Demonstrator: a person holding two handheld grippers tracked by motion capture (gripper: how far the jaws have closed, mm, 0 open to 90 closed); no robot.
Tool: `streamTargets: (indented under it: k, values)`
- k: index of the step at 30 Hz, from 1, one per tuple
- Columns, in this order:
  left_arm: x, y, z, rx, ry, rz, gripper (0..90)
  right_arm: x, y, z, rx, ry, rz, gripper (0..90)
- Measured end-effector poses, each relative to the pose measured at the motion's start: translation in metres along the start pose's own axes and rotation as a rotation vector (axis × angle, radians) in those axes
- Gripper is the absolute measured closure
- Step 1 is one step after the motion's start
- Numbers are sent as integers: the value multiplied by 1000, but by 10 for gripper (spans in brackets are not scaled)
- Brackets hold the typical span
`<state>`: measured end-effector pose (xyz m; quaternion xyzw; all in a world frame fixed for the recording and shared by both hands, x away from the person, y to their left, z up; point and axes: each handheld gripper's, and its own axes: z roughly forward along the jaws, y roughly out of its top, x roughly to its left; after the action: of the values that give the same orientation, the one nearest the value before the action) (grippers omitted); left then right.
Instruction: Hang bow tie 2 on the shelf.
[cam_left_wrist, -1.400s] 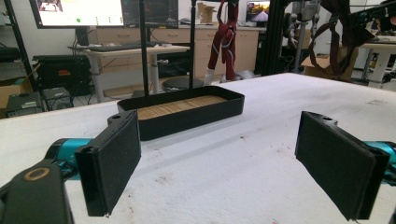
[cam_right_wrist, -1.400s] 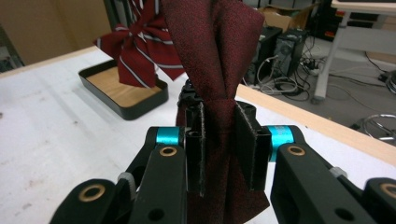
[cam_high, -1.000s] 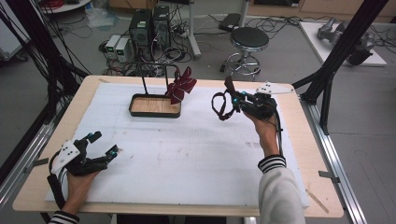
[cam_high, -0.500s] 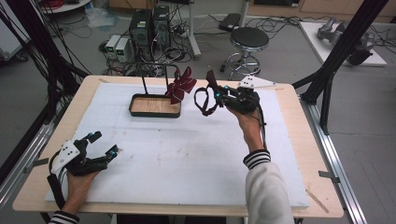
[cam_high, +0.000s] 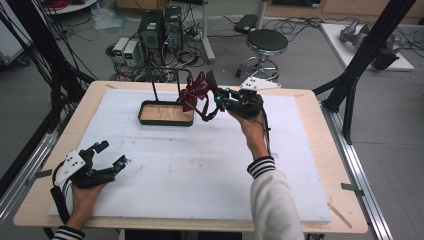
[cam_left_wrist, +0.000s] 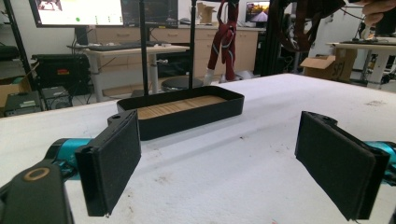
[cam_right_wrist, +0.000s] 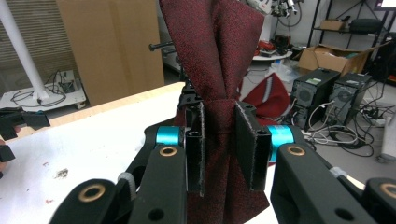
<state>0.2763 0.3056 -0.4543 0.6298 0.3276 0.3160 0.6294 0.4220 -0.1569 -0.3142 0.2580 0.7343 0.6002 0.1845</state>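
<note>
My right gripper (cam_high: 212, 98) is shut on a dark red bow tie (cam_right_wrist: 219, 56), whose cloth is pinched between the pads (cam_right_wrist: 247, 140). Its black strap (cam_high: 207, 114) hangs in a loop below the jaws. The gripper is held above the table just right of a black stand with a wooden-floored tray (cam_high: 166, 114) and upright rods. A second red bow tie (cam_high: 190, 95) hangs at the stand's right end, also seen behind the held one (cam_right_wrist: 271, 98). My left gripper (cam_high: 112, 153) rests open at the table's near left, its jaws (cam_left_wrist: 217, 158) wide apart with nothing between them, facing the tray (cam_left_wrist: 182, 109).
A white mat (cam_high: 200, 170) covers the wooden table. A small white plate (cam_high: 257, 84) lies at the far edge behind the right hand. Computers, cables and a stool (cam_high: 267, 42) stand on the floor beyond. Black frame posts flank the table.
The right gripper has carried the bow tie leftward and slightly up, from the far right of the table to right beside the stand. The left gripper has stayed put.
</note>
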Motion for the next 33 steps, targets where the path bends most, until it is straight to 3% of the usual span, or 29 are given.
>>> streamTargets:
  k: [19, 33]
  values:
    - [0, 0, 0, -2, -3, -6, 147, 24, 28, 51, -41, 58, -2, 748]
    - [1, 0, 0, -4, -3, -7, 147, 28, 34, 83, -30, 56, 9, 748]
